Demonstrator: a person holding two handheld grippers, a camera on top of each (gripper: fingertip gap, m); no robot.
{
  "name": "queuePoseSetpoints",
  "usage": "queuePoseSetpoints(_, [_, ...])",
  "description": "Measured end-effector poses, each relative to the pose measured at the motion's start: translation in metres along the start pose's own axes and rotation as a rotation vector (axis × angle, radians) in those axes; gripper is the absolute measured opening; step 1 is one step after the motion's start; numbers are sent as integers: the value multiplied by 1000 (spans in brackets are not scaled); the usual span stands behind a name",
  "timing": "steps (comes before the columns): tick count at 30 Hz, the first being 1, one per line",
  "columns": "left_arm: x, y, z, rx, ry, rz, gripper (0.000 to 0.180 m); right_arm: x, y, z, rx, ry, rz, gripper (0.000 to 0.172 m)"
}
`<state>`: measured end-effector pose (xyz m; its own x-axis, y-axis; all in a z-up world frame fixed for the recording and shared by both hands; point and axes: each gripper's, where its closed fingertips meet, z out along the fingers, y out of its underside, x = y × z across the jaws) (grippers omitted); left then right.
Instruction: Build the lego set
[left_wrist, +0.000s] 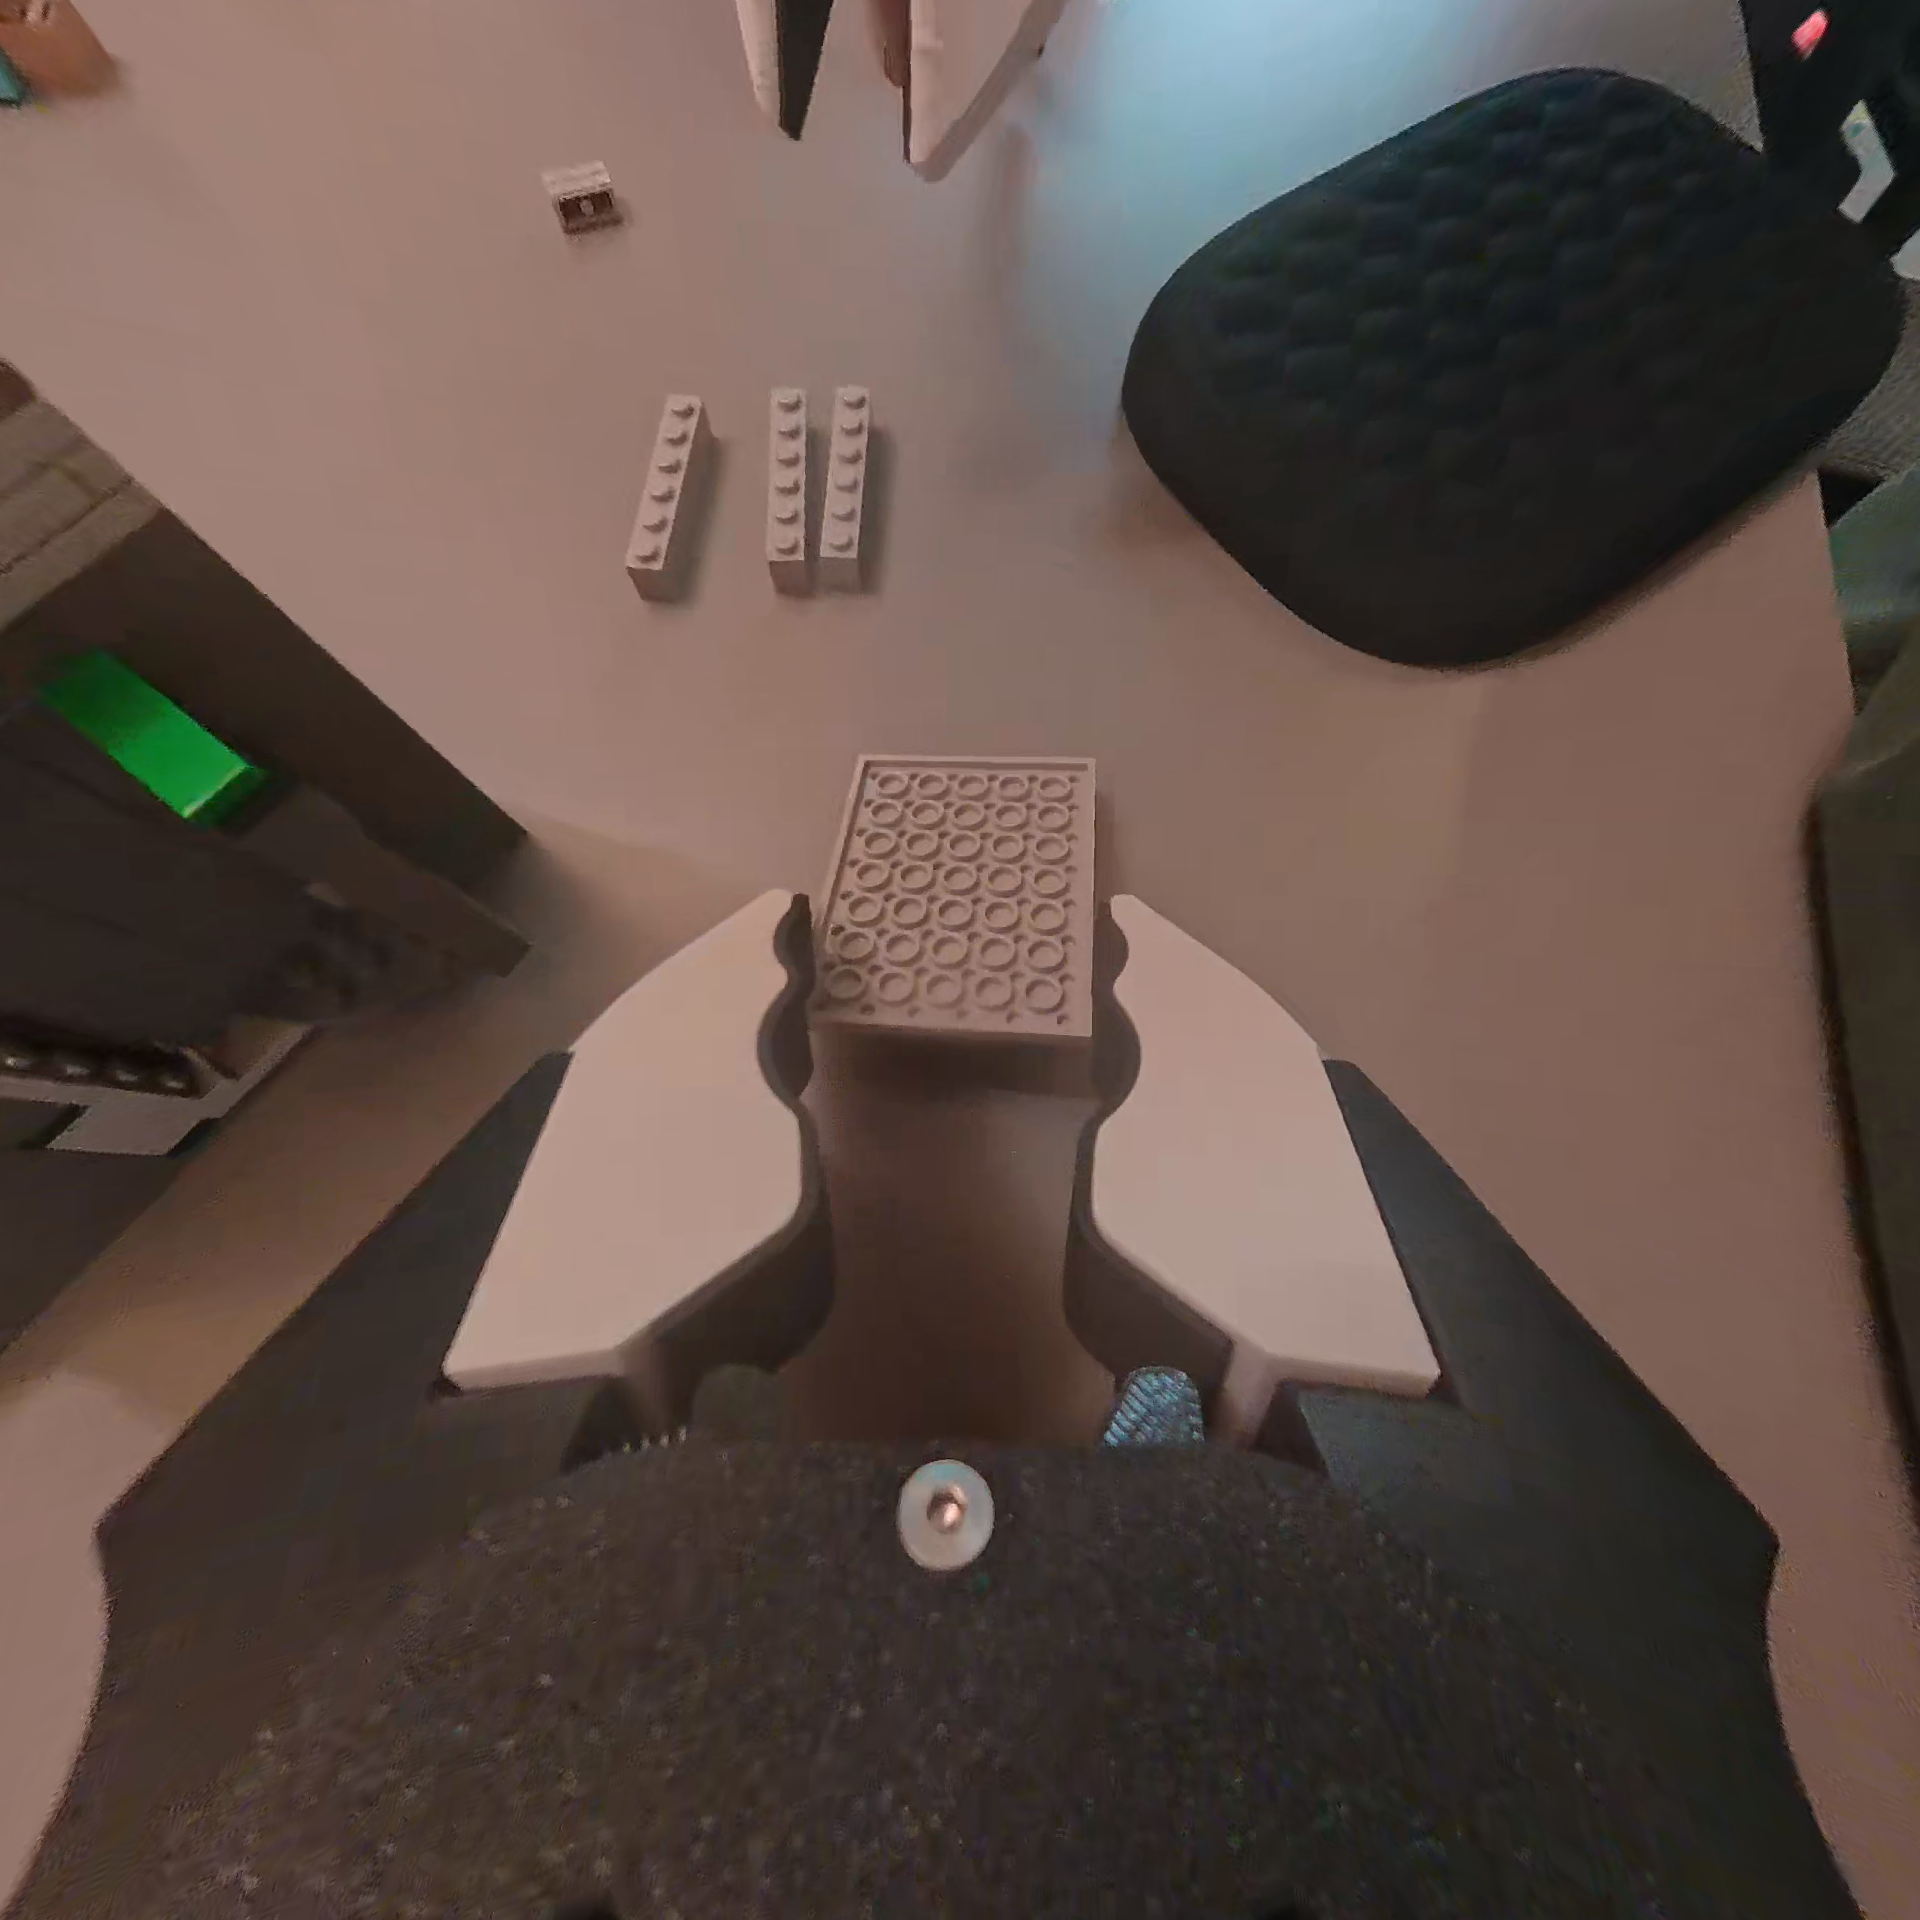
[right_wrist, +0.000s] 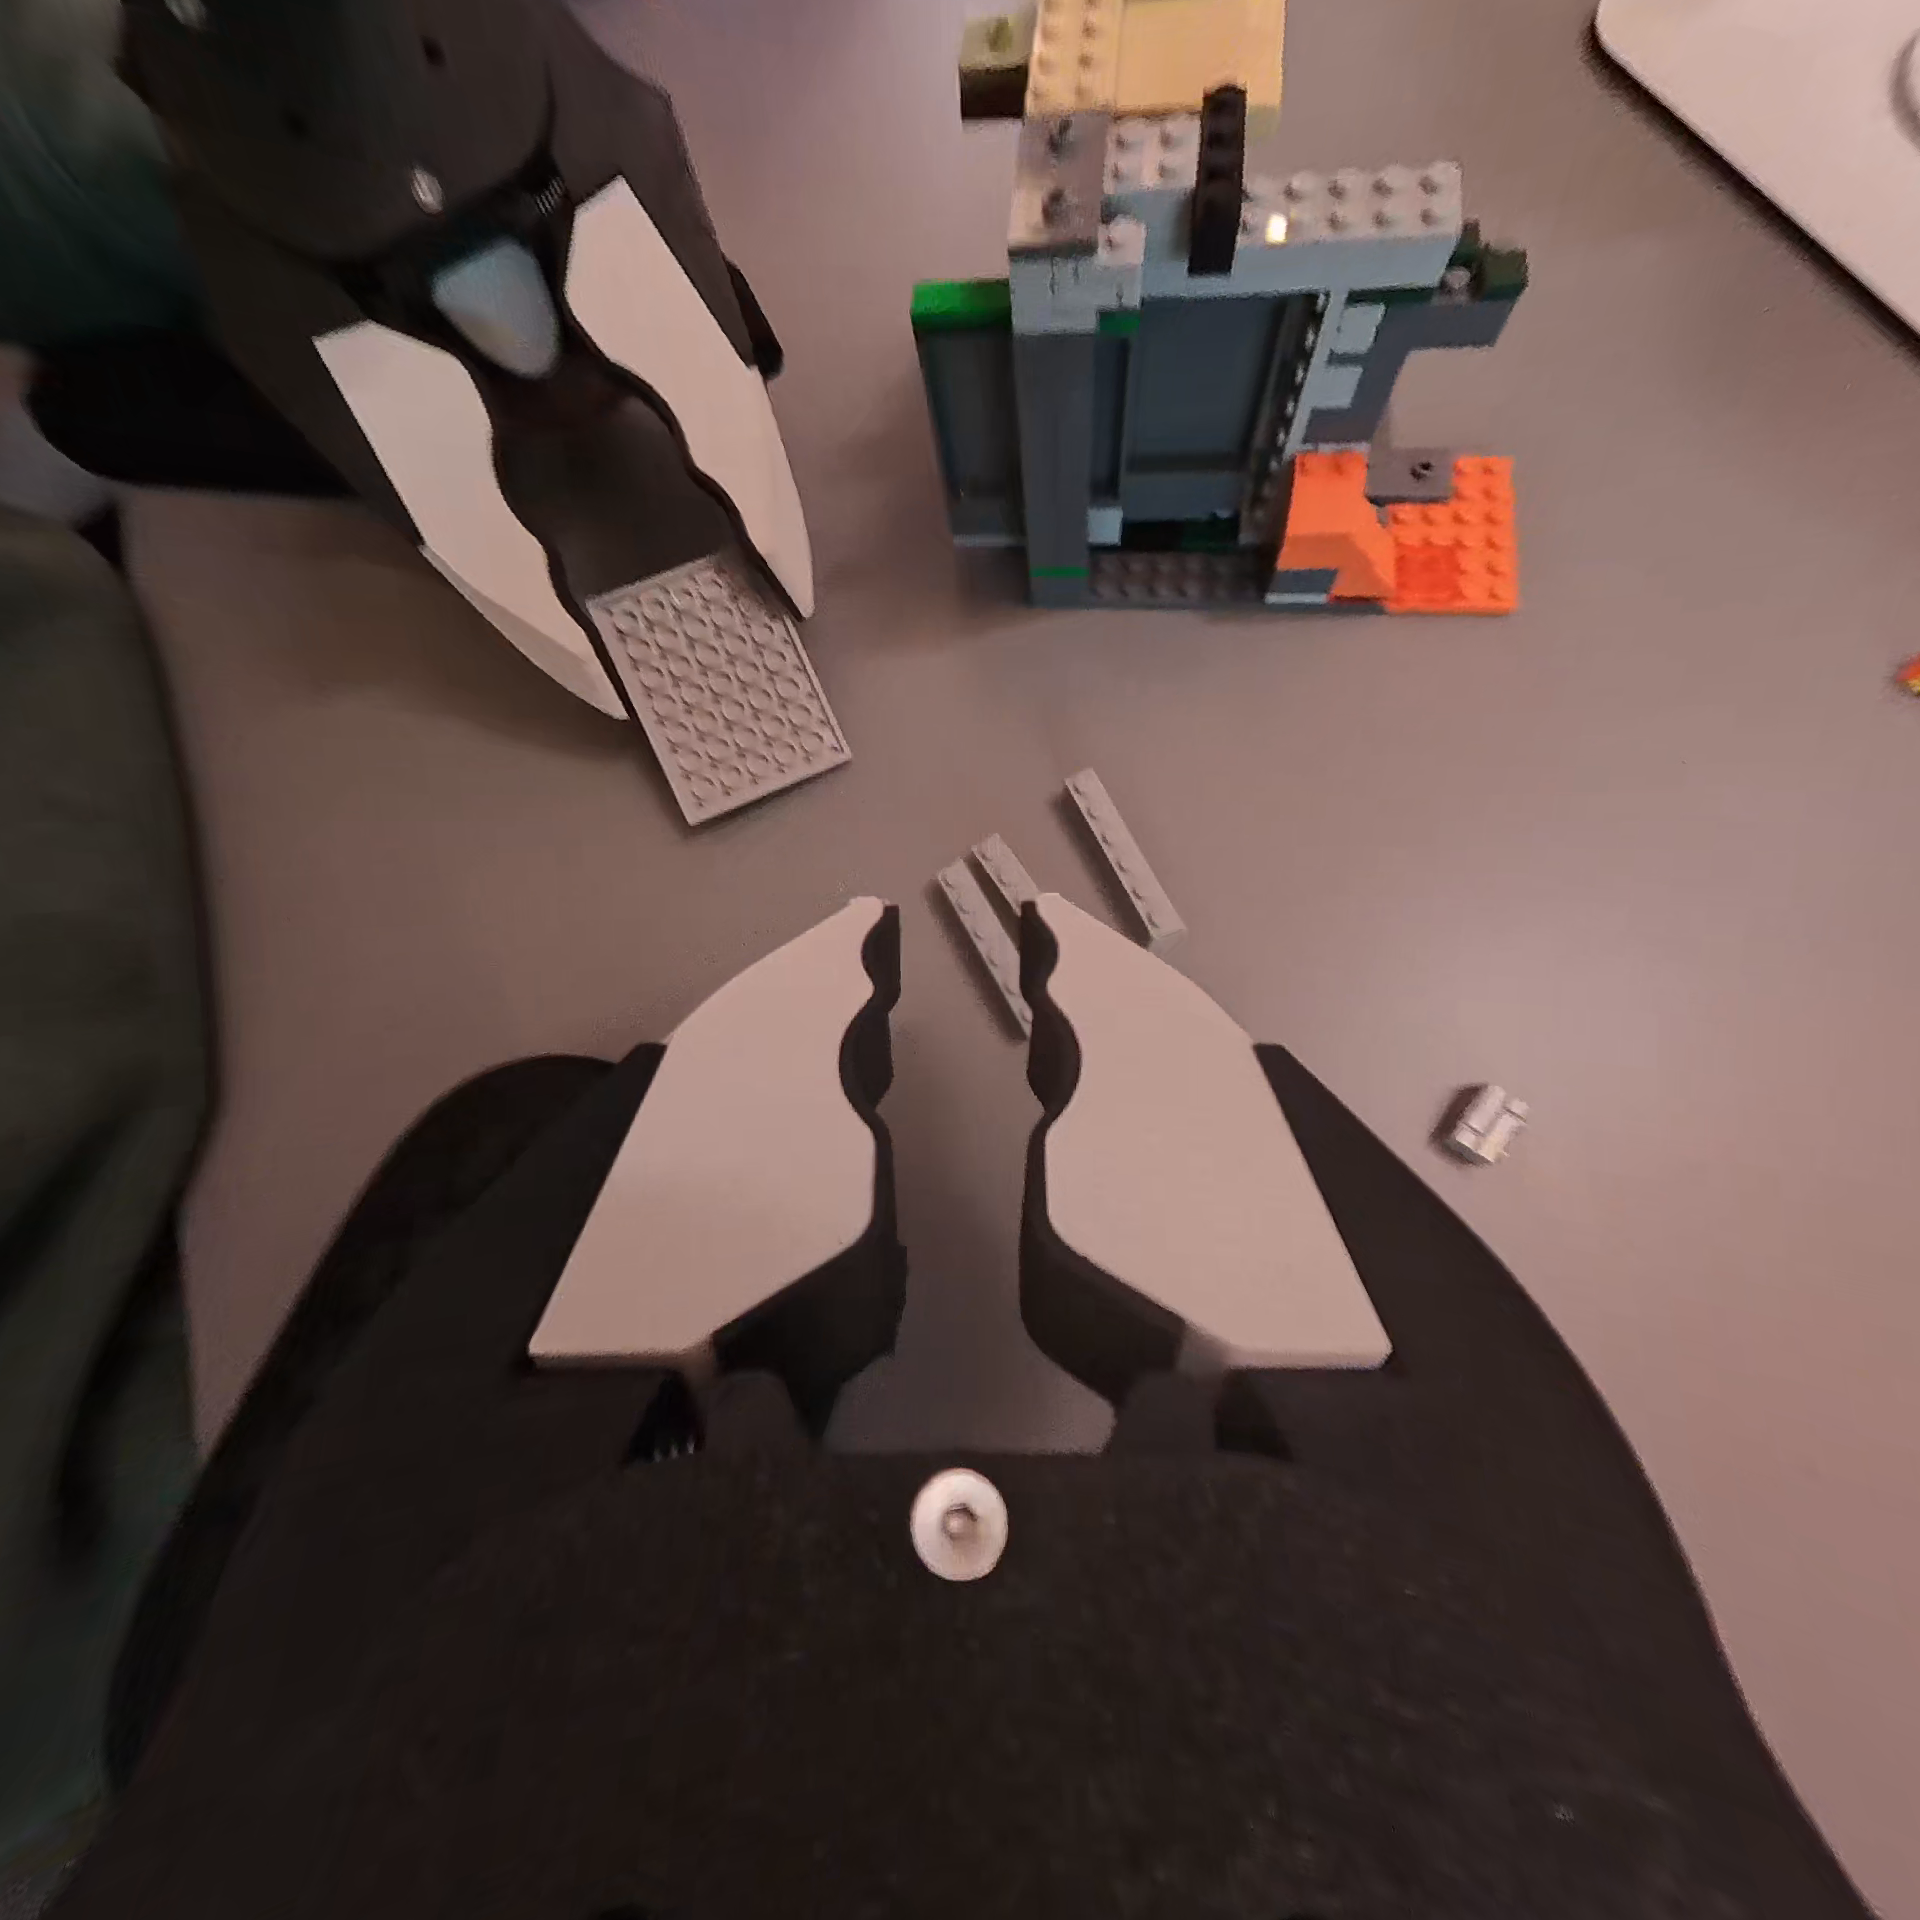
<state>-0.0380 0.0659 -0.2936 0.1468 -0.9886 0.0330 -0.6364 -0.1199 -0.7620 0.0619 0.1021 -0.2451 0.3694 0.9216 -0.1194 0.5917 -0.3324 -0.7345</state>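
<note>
— Gripping anything, the left gripper (left_wrist: 951, 940)?
— Yes: its pads press both long edges of a flat grey plate (left_wrist: 961, 894), underside up, ringed with round tubes, lifted off the smooth grey table (left_wrist: 1351, 883).
— The right gripper (right_wrist: 956, 925)?
— Narrowly parted, bare, above three slim studded bricks (right_wrist: 1122, 862); one finger (right_wrist: 1143, 1039) overlaps two. Open tabletop left of them. A brick building (right_wrist: 1226, 416) stands beyond. No legible writing.

Three long bricks (left_wrist: 769, 488) side by side beyond the plate (left_wrist: 961, 899) (small brick (left_wrist: 582, 195) farther off)
</note>
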Motion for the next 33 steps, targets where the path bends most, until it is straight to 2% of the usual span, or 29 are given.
queuePoseSetpoints(3, [-1, 2, 6, -13, -6, 7, 51, 7, 10, 4, -44, 44, -46, 21])
queuePoseSetpoints(13, [-4, 9, 9, -47, -19, 30, 52, 3, 11, 19, -34, 6, -46, 20])
queuePoseSetpoints(18, [0, 7, 9, -31, -4, 25, 61, 4, 11, 19, -39, 14, -56, 20])
queuePoseSetpoints(23, [-2, 1, 3, 13, -19, 19, 61, 9, 11, 17, -39, 34, -59, 19])
queuePoseSetpoints(29, [-8, -16, -11, 156, -57, -19, 46, 35, 10, 13, -91, 112, -150, 19])
queuePoseSetpoints(33, [-17, -27, -24, 247, -136, -12, 34, 50, 8, 18, -154, 119, -251, 16])
